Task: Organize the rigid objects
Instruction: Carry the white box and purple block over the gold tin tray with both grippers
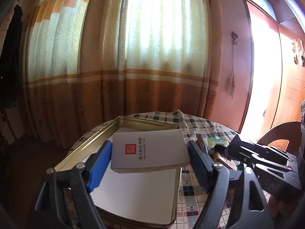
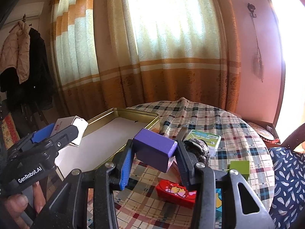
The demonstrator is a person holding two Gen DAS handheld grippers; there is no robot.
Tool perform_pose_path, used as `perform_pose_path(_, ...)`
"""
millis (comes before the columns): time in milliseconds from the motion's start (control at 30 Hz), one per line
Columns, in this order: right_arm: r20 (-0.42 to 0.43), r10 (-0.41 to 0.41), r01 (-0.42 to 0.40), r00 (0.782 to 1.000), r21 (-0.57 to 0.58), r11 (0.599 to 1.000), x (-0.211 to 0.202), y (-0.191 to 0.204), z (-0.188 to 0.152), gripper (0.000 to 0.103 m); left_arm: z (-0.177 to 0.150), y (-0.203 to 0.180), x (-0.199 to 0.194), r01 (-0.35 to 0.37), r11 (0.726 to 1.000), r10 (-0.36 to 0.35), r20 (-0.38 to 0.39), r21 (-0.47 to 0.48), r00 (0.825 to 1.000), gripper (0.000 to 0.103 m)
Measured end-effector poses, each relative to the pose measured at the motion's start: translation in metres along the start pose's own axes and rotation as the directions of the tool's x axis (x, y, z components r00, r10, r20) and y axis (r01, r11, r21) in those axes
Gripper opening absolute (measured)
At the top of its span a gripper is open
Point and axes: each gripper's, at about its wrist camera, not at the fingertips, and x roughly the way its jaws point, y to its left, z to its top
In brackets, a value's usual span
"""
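Note:
My left gripper [image 1: 150, 147] is shut on a white box [image 1: 150, 148] with a red seal and holds it a little tilted over the open gold tin [image 1: 80, 148]. The tin has a white lining [image 1: 137, 190]. My right gripper [image 2: 154, 146] is shut on a purple box [image 2: 154, 150], lifted above the plaid tablecloth [image 2: 228, 126] just right of the tin [image 2: 152, 117]. In the right wrist view the left gripper [image 2: 57, 133] shows at the left with the white box [image 2: 76, 126] over the tin's near corner.
On the cloth under and beyond my right gripper lie a red printed box [image 2: 175, 194], a green block [image 2: 240, 168], a green card pack [image 2: 205, 139] and a dark round object [image 2: 198, 148]. A blue-patterned seat [image 2: 286, 181] stands right of the table. Curtains hang behind.

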Motion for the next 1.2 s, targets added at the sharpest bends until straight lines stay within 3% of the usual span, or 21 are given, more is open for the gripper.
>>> perform_pose_path(1200, -0.044, 0.082, -0.085, 0.996, -0.082, 0.993, 0.045, 0.051, 0.019, 0.045, 0.015, 0.049, 0.035, -0.104, 0.993, 0.1, -0.067, -0.055, 0.993, 0.079)
